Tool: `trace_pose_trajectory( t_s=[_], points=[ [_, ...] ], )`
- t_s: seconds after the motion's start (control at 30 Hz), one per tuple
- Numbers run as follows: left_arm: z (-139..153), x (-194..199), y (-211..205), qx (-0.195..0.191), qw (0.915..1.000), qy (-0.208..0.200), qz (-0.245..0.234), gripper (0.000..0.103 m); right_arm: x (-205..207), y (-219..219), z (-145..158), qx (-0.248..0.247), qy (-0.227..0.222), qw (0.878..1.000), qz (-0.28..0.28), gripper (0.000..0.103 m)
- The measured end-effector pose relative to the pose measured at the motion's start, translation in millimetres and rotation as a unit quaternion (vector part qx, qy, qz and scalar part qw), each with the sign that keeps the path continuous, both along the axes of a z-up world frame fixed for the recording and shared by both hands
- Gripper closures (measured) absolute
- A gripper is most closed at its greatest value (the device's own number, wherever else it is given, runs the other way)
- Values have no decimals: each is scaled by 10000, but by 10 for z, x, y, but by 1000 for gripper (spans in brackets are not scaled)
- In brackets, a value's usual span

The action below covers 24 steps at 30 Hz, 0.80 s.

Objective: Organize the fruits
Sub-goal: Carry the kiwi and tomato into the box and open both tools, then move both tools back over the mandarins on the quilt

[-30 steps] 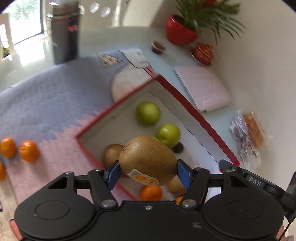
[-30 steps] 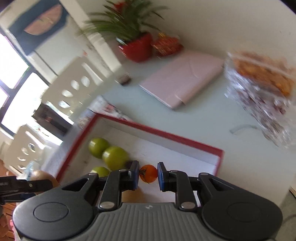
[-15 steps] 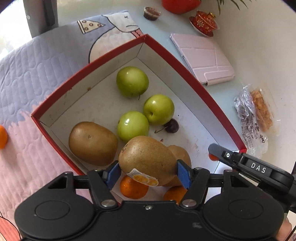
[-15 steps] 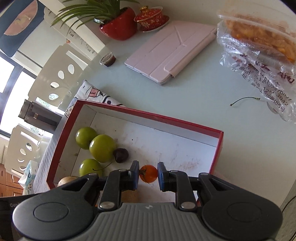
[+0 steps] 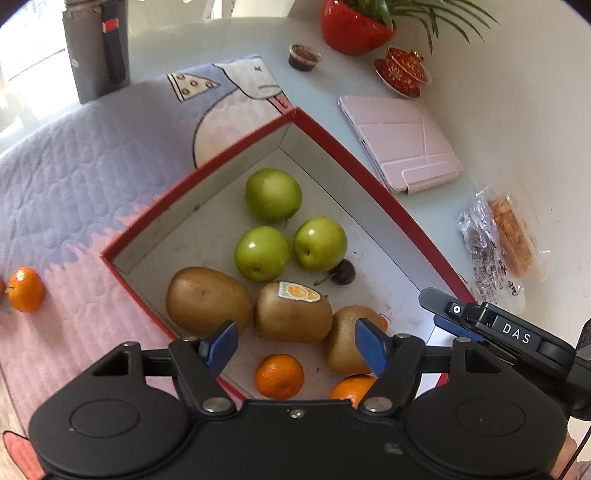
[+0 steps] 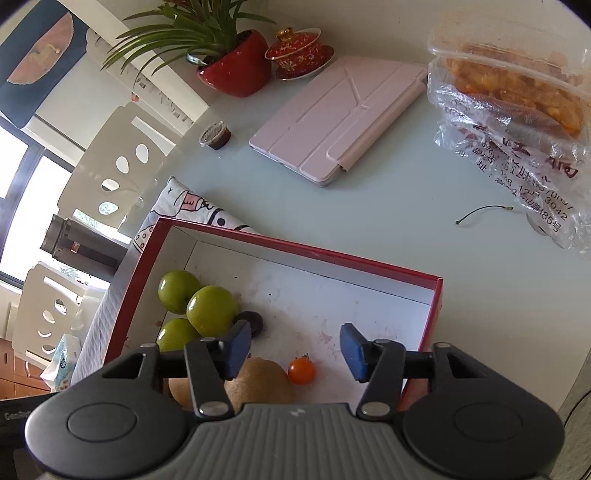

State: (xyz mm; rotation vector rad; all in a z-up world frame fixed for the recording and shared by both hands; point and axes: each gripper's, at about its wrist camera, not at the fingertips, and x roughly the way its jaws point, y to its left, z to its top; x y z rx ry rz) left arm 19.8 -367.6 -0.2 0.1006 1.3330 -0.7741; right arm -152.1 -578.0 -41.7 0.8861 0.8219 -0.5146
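Note:
A red-rimmed box (image 5: pixel 388 206) holds three green apples (image 5: pixel 273 194), three kiwis, a dark cherry (image 5: pixel 342 272) and two oranges (image 5: pixel 279 376). The stickered kiwi (image 5: pixel 293 312) lies in the box between the other two kiwis. My left gripper (image 5: pixel 295 345) is open and empty just above it. My right gripper (image 6: pixel 294 350) is open and empty over the box (image 6: pixel 295 245), above a small cherry tomato (image 6: pixel 301 370) that rests on the box floor beside a kiwi (image 6: pixel 258 380). The right gripper's side shows in the left wrist view (image 5: pixel 491 325).
An orange (image 5: pixel 25 289) lies on the quilted mat (image 5: pixel 74 177) left of the box. A pink tablet case (image 5: pixel 402 144), a snack bag (image 5: pixel 498 240), a red plant pot (image 5: pixel 354 26), a red lidded cup (image 5: pixel 402 70) and a small sauce cup (image 5: pixel 304 56) stand beyond the box.
My left gripper has opened and let the stickered kiwi drop into the box. My right gripper has opened and released the cherry tomato onto the box floor.

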Motion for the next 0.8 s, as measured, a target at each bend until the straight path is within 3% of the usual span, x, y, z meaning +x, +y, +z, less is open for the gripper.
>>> trace_pose_trajectory(
  t_s=[0.4, 0.8],
  points=[
    [233, 109, 512, -39, 9990, -271, 344, 19, 322, 312, 218, -261, -79, 9986, 452, 46],
    [289, 407, 1354, -42, 9915, -419, 1231, 19, 998, 821, 424, -447, -192, 9908, 1263, 46]
  ],
)
